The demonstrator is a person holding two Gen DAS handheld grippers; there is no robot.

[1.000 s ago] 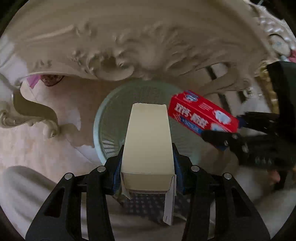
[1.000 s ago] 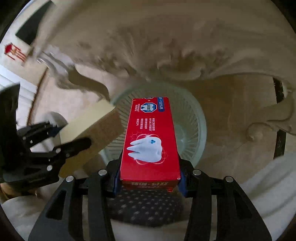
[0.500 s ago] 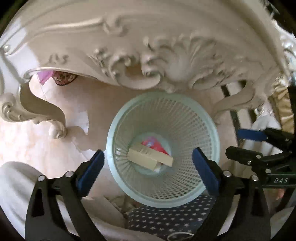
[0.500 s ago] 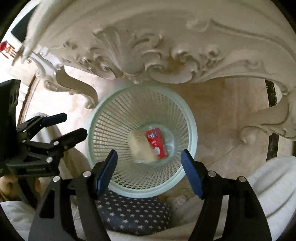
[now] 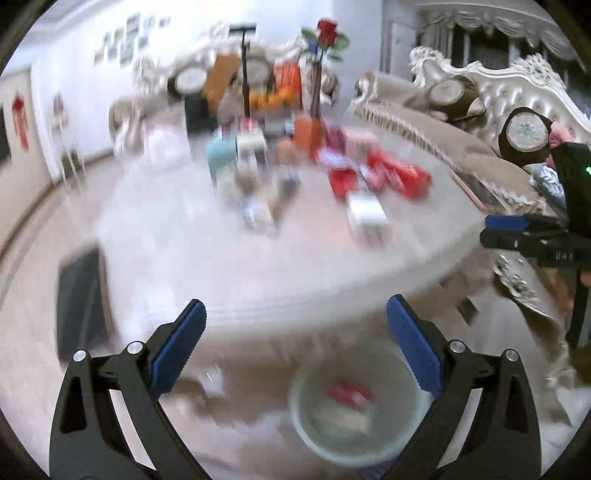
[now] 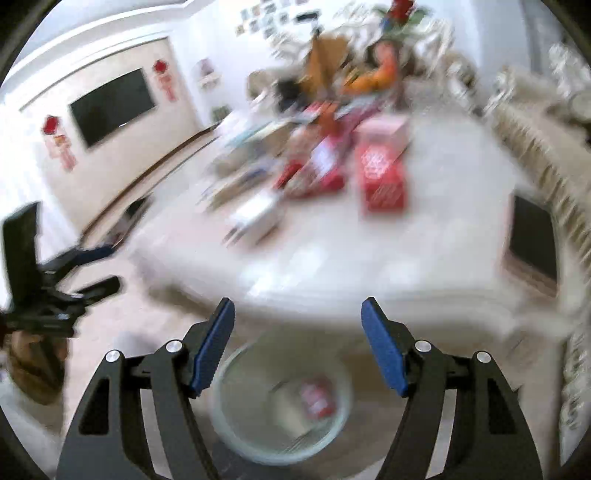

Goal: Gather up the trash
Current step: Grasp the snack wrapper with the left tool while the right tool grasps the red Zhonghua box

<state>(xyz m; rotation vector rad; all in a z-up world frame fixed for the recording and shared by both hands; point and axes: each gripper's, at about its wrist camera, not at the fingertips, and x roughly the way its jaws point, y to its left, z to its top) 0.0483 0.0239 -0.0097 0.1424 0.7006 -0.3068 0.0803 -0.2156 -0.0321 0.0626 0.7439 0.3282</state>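
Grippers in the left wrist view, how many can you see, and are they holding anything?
2. The left gripper fills the bottom foreground, jaws wide open and empty above the basket. The right gripper pokes in from the right edge, only partly visible, nothing seen in it.

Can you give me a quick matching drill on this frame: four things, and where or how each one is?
Things:
1. left gripper
2. red box
3. basket
4. rose

Place or state:
A. on the floor, below the table's edge
B. open, nothing between the jaws
C. at the far end of the table
D. lying inside the basket

Pairs: 1-B, 2-D, 3-A, 4-C
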